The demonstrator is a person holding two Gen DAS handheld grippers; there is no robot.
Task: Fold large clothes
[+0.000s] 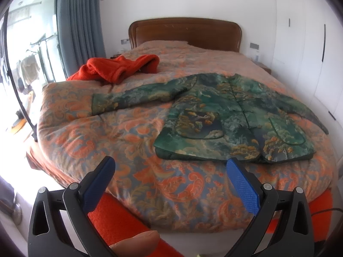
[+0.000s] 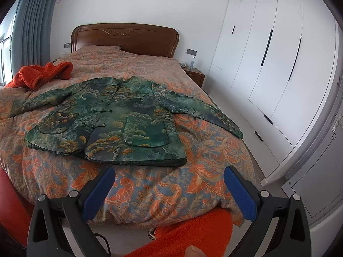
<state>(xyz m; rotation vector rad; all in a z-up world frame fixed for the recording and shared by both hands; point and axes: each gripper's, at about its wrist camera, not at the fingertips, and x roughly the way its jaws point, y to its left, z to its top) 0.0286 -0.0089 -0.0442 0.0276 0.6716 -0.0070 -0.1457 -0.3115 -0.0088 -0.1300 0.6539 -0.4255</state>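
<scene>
A green patterned jacket [image 1: 233, 115] with knot buttons lies flat, front up, on the bed, both sleeves spread out to the sides; it also shows in the right wrist view [image 2: 115, 117]. My left gripper [image 1: 170, 165] is open and empty, held above the foot of the bed, short of the jacket's hem. My right gripper [image 2: 169, 173] is open and empty, also short of the hem, near its right corner.
The bed has an orange and blue floral quilt [image 1: 120, 137] and a wooden headboard [image 2: 126, 37]. A crumpled orange-red garment [image 1: 120, 67] lies at the far left of the bed. White wardrobes [image 2: 270, 68] stand to the right, a nightstand [image 2: 196, 76] beside the headboard.
</scene>
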